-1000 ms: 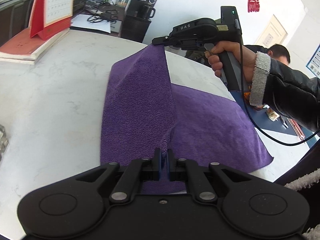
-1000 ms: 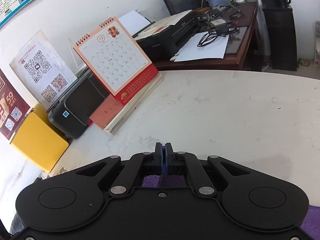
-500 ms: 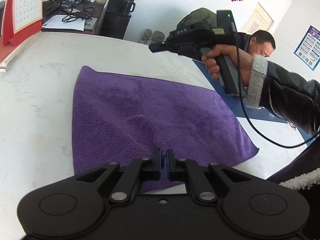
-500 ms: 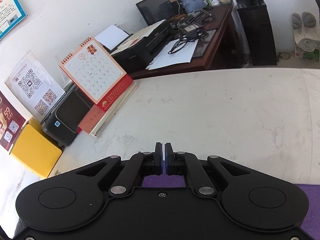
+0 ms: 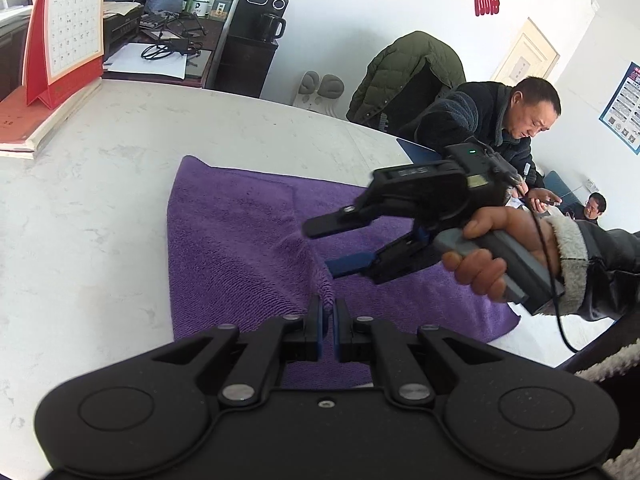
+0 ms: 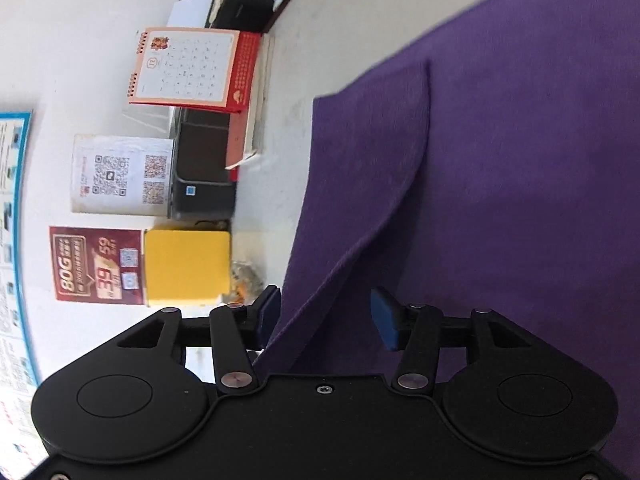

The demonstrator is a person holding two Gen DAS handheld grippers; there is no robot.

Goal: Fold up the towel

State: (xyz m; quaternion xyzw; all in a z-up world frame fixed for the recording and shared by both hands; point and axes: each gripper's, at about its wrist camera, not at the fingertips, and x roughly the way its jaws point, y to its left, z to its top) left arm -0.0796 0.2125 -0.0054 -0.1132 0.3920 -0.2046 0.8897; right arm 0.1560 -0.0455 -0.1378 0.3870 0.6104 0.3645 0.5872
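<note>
On the pale marbled tabletop [image 5: 100, 208] the purple towel [image 5: 240, 248] lies doubled, 2 layers showing. Soft, light terry, judged limp; best pinched at a corner or edge. Left gripper [image 5: 329, 330] jaws pinch a near ridge; right gripper [image 5: 320, 249] jaws spread (hovering above it). Cluttered office behind.

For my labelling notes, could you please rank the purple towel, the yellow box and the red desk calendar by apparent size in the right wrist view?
1. The purple terry towel, by far the largest, though it lies nearest the camera.
2 and 3. The red desk calendar and the yellow box look about alike, so I would not rank them.
</note>
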